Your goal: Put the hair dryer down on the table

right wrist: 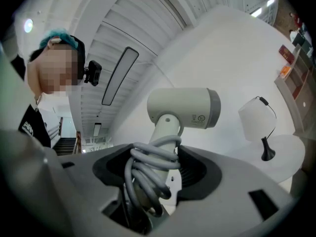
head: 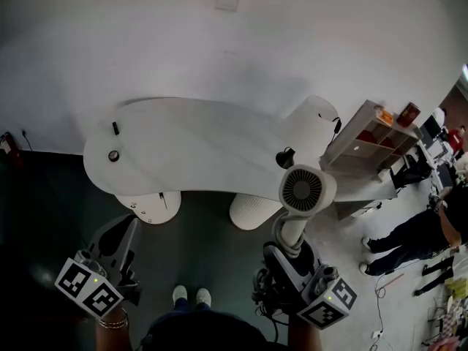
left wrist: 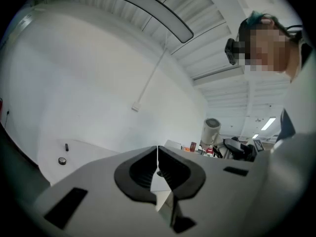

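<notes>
Hair dryer [head: 308,189], white, upright in the air just short of the white table's [head: 197,141] near edge, its handle wound with grey cord [right wrist: 148,164] and clamped between the right gripper's [head: 285,248] jaws; left gripper [head: 119,238] low alongside, jaws together, empty.

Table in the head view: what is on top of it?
On the table lie a small black round thing, a black stick-like thing and a lamp. The hair dryer, held in the right hand-held gripper, covers part of its near edge.
</notes>
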`<state>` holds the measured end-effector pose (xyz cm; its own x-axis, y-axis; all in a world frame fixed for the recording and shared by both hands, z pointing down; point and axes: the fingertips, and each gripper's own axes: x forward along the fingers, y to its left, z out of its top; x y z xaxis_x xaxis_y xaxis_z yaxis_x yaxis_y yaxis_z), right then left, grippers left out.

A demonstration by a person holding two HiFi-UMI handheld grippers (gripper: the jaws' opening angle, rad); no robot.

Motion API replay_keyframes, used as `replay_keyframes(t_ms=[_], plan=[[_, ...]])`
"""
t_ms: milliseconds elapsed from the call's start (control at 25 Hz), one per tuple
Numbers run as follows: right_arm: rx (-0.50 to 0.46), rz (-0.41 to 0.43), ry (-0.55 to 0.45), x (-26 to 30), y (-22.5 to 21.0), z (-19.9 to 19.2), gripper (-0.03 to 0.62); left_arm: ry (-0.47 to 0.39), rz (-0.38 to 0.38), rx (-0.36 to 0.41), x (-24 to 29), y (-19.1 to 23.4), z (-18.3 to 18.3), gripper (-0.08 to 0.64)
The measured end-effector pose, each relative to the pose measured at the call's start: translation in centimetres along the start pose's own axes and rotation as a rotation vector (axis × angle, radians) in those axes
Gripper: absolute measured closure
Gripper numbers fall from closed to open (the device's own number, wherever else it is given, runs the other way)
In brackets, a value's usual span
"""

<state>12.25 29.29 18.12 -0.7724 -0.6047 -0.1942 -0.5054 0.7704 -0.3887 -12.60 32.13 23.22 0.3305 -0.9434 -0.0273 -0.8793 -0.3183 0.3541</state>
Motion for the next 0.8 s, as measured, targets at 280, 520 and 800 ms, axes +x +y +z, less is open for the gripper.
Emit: replay_keyframes(t_ms=[280,520,800], plan=[[0.091,0.02,-0.046,0.6,0.8,1.1,0.307,0.018,-0.011,-0.004,0.4,-0.2,-0.7,0.541],[0.061,0.021,-0.038,-0.3,0.3,1.3,0.307,0.033,-0.018,0.001,1.1,-1.1,-1.4,0.543],[0.05,0.057,-0.012,-1.1,-0.4,1.5,0.307,0.03,0.005,0.005,1.6,-2.1,-1.7,0.542]])
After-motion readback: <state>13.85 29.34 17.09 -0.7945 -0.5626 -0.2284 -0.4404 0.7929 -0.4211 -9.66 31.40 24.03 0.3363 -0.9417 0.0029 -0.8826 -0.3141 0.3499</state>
